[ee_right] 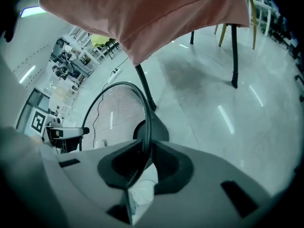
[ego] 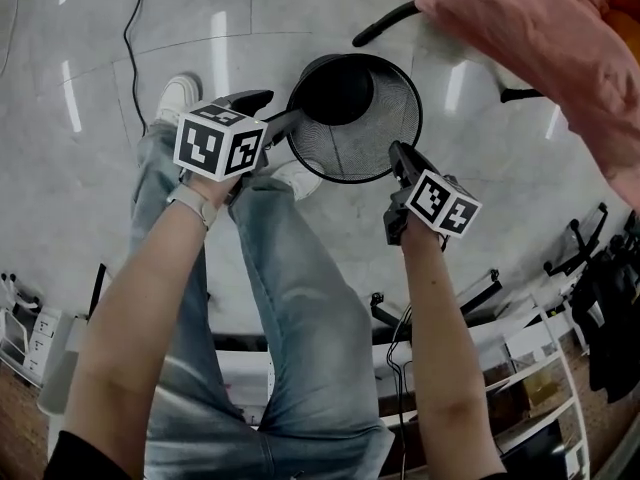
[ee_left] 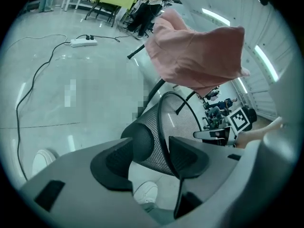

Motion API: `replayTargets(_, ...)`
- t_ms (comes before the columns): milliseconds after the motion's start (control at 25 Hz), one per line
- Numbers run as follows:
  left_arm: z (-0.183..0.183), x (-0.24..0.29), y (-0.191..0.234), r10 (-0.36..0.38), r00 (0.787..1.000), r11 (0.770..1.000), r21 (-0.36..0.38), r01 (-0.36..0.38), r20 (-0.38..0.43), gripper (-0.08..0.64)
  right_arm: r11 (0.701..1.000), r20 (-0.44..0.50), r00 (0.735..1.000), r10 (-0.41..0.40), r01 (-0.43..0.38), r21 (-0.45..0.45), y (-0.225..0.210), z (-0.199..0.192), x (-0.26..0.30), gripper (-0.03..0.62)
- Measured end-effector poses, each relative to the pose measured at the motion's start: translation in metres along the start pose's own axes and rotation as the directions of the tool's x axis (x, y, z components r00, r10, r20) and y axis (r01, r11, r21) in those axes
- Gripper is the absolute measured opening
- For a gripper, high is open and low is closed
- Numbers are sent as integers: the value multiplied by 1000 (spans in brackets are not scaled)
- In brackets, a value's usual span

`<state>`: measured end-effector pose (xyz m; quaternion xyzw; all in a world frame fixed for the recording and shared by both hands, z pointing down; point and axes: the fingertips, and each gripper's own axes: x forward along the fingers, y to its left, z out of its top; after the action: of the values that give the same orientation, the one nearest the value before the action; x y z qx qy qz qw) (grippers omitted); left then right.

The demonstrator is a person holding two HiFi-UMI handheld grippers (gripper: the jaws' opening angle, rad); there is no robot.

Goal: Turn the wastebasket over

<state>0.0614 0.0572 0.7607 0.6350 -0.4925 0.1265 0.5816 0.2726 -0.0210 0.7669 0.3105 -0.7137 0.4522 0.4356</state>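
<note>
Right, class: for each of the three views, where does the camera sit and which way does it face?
Head view: on the head, facing steeply down at the wastebasket; forearms, jeans, left gripper, right gripper show.
Left gripper view: on that gripper, along its open jaws, rim between.
Right gripper view: same, jaws clamping the rim.
Shared: both show the pink cloth.

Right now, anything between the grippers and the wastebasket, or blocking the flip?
Nothing between: the wastebasket rim sits in both the left gripper and right gripper. A pink cloth and black leg beside it could crowd the flip.
</note>
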Motion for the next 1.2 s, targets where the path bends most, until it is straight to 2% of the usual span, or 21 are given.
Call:
replayTargets(80, 1, -1, 1, -4, 1000, 1000, -19, 4, 1, 244, 1000, 12, 1000, -21, 21, 5, 3, 2, -2, 63)
replayTargets(240, -3, -4, 5, 9, 1000, 999, -47, -9, -8, 225, 998, 26, 1000, -11, 10, 64, 14, 1, -6, 57)
replayTargets(600, -19, -24, 57, 60, 993, 996, -55, -66, -100, 195, 999, 79, 997, -6, 4, 34, 85, 21, -11, 75)
replayTargets(840, -23, -51, 94, 30, 991, 995, -93, -42, -130, 195, 994, 95, 989, -111, 109, 23, 134, 15, -9, 81)
replayTargets(1040, -9, -89, 121, -9, 989, 998, -62, 0, -146, 195, 983, 110, 977, -183, 184, -3, 185, 11, -1, 97)
replayTargets(1200, 13, -122, 155, 0, 989, 1000, -16, -3, -148, 195, 972, 90, 971, -220, 226, -61, 231, 8, 17, 110)
